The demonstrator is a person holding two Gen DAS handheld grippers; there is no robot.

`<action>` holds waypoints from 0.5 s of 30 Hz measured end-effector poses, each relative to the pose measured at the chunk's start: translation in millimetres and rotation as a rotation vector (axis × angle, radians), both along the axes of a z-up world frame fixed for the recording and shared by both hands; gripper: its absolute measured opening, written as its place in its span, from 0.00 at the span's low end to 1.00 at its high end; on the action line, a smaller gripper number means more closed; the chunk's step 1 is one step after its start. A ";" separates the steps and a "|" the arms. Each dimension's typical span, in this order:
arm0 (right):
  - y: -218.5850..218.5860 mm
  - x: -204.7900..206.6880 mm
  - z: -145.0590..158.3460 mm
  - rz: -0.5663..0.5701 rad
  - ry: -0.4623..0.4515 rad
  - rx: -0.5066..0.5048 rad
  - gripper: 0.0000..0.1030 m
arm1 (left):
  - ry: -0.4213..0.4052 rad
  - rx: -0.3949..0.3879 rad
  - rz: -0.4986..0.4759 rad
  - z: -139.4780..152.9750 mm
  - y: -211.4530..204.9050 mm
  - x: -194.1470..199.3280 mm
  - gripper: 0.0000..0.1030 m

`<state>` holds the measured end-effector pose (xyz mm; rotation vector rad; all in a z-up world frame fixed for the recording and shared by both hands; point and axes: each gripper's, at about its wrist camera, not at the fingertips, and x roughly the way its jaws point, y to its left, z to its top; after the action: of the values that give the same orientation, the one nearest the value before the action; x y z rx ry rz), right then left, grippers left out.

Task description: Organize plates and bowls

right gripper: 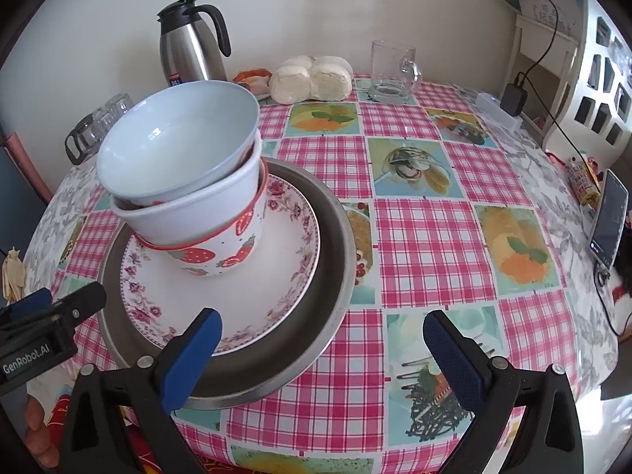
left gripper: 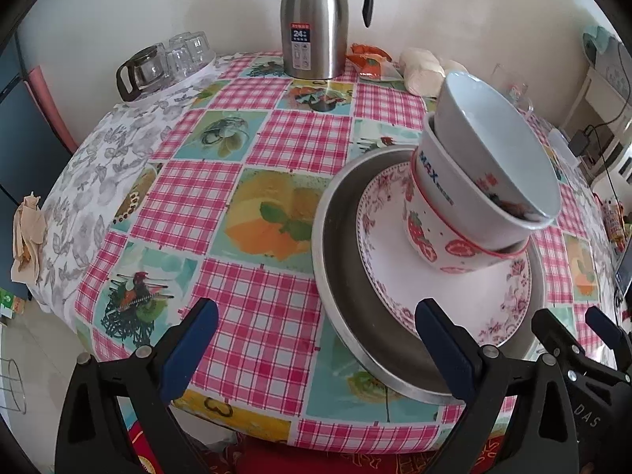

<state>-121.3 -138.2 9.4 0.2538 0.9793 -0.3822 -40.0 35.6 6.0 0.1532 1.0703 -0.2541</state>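
A round metal pan (left gripper: pixel 343 316) (right gripper: pixel 335 276) sits near the table's front edge. In it lies a floral plate (left gripper: pixel 454 296) (right gripper: pixel 256 296). On the plate stands a strawberry bowl (left gripper: pixel 434 237) (right gripper: pixel 221 252), with a white bowl (left gripper: pixel 454 181) (right gripper: pixel 189 213) nested in it and a tilted pale bowl (left gripper: pixel 501 138) (right gripper: pixel 177 150) on top. My left gripper (left gripper: pixel 320 347) is open, its right finger over the pan's near rim. My right gripper (right gripper: pixel 326 355) is open too, its left finger over the pan's near-right rim. Neither holds anything.
A steel thermos jug (left gripper: pixel 312 27) (right gripper: pixel 189 51) stands at the back by the wall, beside bagged buns (right gripper: pixel 312 79) and a glass mug (right gripper: pixel 391 71). A glass pot with tumblers (left gripper: pixel 158 67) is back left. A phone (right gripper: pixel 610 225) and charger cables lie at the right edge.
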 end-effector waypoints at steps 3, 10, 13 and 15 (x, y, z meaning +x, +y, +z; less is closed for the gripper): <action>-1.0 -2.2 -0.9 -0.006 0.000 0.004 1.00 | 0.006 0.006 -0.015 -0.9 -2.4 -3.3 0.97; -2.3 -6.6 -1.3 -0.019 -0.002 0.008 1.00 | 0.020 0.013 -0.020 -3.6 -1.6 -6.2 0.97; -2.5 -7.2 -1.7 -0.022 -0.002 0.010 1.00 | 0.023 0.014 -0.020 -4.4 -1.2 -6.9 0.97; -2.4 -7.3 -1.8 -0.022 -0.001 0.010 1.00 | 0.028 0.015 -0.019 -5.5 -1.0 -7.2 0.97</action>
<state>-128.6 -140.6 7.7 0.2741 0.9782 -0.3974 -47.2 34.6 0.5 0.1744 1.0992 -0.2661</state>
